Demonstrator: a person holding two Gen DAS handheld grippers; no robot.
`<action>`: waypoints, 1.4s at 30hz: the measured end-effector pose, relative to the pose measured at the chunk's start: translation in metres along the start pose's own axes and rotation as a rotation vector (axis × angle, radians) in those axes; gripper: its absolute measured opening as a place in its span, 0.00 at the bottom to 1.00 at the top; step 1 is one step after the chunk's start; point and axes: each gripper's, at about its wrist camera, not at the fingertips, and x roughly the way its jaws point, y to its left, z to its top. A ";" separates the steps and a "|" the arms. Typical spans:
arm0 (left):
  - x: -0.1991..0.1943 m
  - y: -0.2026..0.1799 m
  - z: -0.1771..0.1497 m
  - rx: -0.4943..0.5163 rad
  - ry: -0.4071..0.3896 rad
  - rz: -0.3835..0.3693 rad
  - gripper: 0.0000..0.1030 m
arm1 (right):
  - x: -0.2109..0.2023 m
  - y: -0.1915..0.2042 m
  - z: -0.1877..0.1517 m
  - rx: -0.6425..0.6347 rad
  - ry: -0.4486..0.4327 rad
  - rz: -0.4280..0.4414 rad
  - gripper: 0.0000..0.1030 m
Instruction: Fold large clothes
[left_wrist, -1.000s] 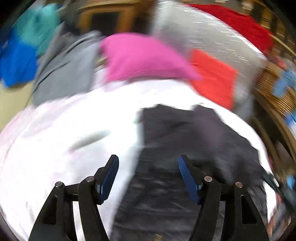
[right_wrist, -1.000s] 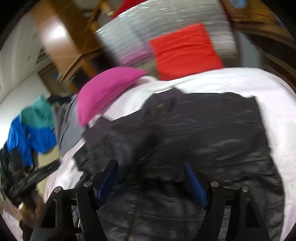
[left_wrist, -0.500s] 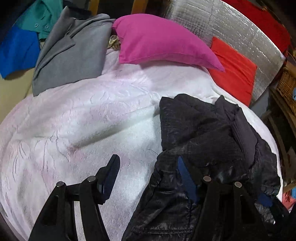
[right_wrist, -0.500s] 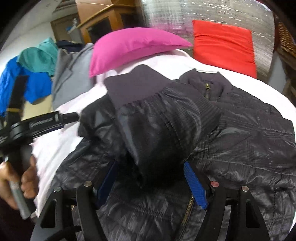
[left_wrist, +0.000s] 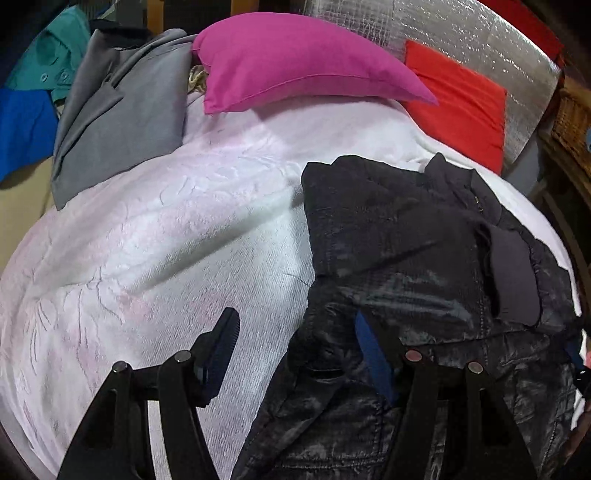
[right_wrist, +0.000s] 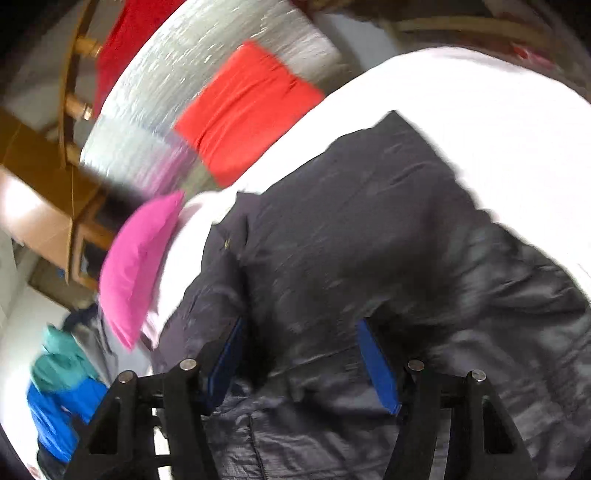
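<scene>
Black quilted jacket (left_wrist: 406, 251) lying on the white bedspread (left_wrist: 166, 240), sleeves folded in across the front; body not yet folded. Left gripper (left_wrist: 299, 343) open, straddling the jacket's edge. Right gripper (right_wrist: 299, 354) just narrowing, jacket fabric between the jaws; grip impossible to confirm through blur.

White blanket (left_wrist: 166, 240) covering the bed. Pink pillow (left_wrist: 295, 59) at its far edge, just beside a grey garment (left_wrist: 122, 118) draped over the blanket's corner. Red cushion (left_wrist: 458, 107) leaning against a silver foil panel (left_wrist: 480, 33). Teal garment (left_wrist: 48, 59) above a blue one (left_wrist: 22, 125) at far left. Wicker basket (left_wrist: 572, 118) at right. Wooden cabinet (right_wrist: 48, 206), blurred.
</scene>
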 end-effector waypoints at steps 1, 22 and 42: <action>0.001 -0.001 0.001 0.003 0.000 0.006 0.65 | -0.007 0.003 0.001 -0.045 -0.017 0.000 0.66; -0.001 0.042 0.022 -0.077 -0.038 0.112 0.65 | 0.082 0.179 -0.072 -0.940 -0.021 -0.252 0.71; 0.006 0.013 0.014 -0.010 0.005 0.022 0.65 | 0.043 -0.023 0.055 0.247 0.012 0.272 0.79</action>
